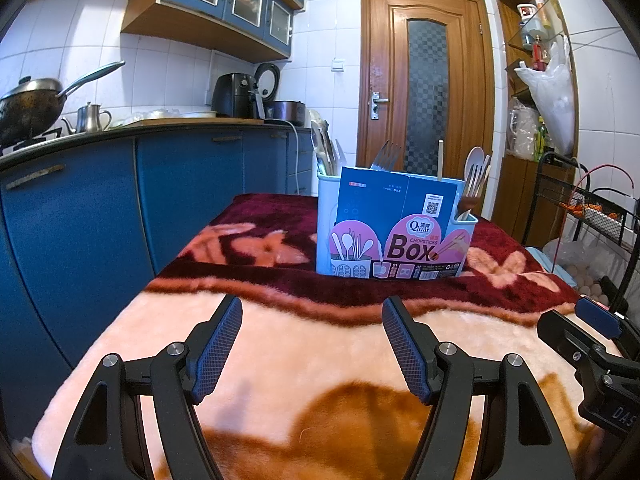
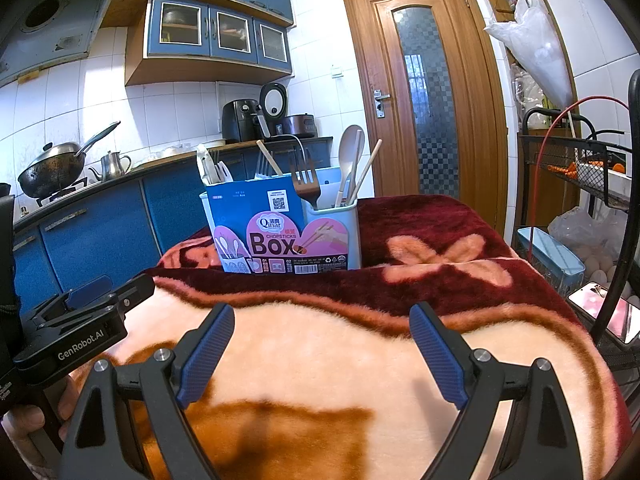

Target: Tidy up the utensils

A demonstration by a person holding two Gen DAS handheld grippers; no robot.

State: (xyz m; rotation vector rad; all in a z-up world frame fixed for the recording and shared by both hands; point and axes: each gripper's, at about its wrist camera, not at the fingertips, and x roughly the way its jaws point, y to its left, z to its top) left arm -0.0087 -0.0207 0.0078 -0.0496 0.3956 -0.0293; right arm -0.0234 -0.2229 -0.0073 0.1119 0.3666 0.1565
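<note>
While my left gripper point(image 1: 312, 344) and right gripper point(image 2: 322, 350) hover with jaws spread and nothing between them above the plush blanket point(image 1: 320, 360), the pale blue chopsticks box point(image 1: 394, 226) stands at twelve o'clock, well apart from both; forks point(image 2: 306, 184), a white spoon point(image 2: 352, 156) and chopsticks point(image 2: 368, 172) stand upright in its compartments.
</note>
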